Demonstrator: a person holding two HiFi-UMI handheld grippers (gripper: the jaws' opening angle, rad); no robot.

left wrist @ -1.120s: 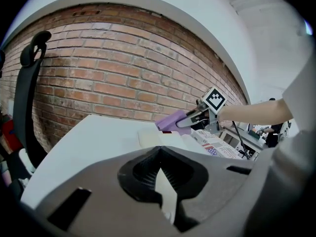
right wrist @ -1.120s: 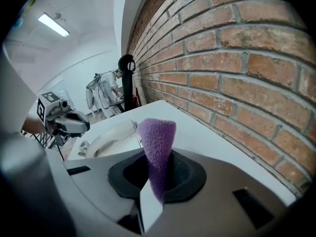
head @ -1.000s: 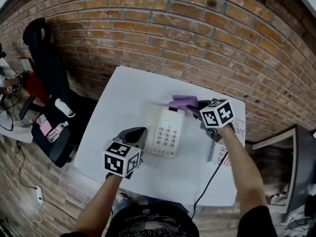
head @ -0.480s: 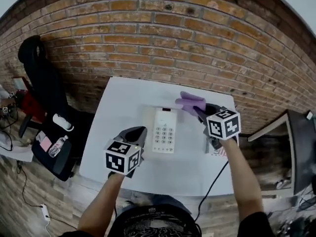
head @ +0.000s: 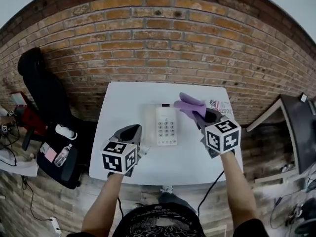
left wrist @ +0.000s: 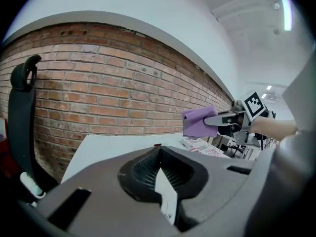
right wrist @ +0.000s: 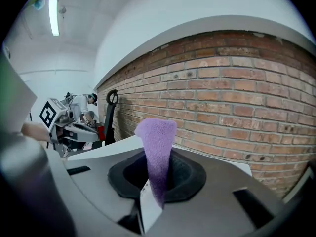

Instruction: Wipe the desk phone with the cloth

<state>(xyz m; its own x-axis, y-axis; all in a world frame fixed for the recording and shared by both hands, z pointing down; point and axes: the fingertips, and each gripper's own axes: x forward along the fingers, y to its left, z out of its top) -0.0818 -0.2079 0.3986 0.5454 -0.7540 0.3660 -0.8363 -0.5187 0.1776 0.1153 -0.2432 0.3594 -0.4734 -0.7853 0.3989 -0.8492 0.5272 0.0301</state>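
**Cloth held beside phone**

The flat, white plastic phone (head: 166,125) lies mid-desk (head: 123,102), its long axis pointing at the brick wall. The right tool (head: 200,115) pinches a fuzzy purple cloth (head: 189,104) just right of it. The left tool (head: 129,132) is closed and empty.

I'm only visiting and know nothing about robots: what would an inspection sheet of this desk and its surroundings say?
Surface: white table, set against the wall.
Job's things: desk phone lies flat mid-table; purple cloth held in the air right of it.
Clutter: printed leaflet at the far right corner.
Grippers: left gripper shut, empty; right gripper shut on the cloth.
Cables: black cable hangs below the near edge.
Surroundings: brick wall behind; black chair at left.
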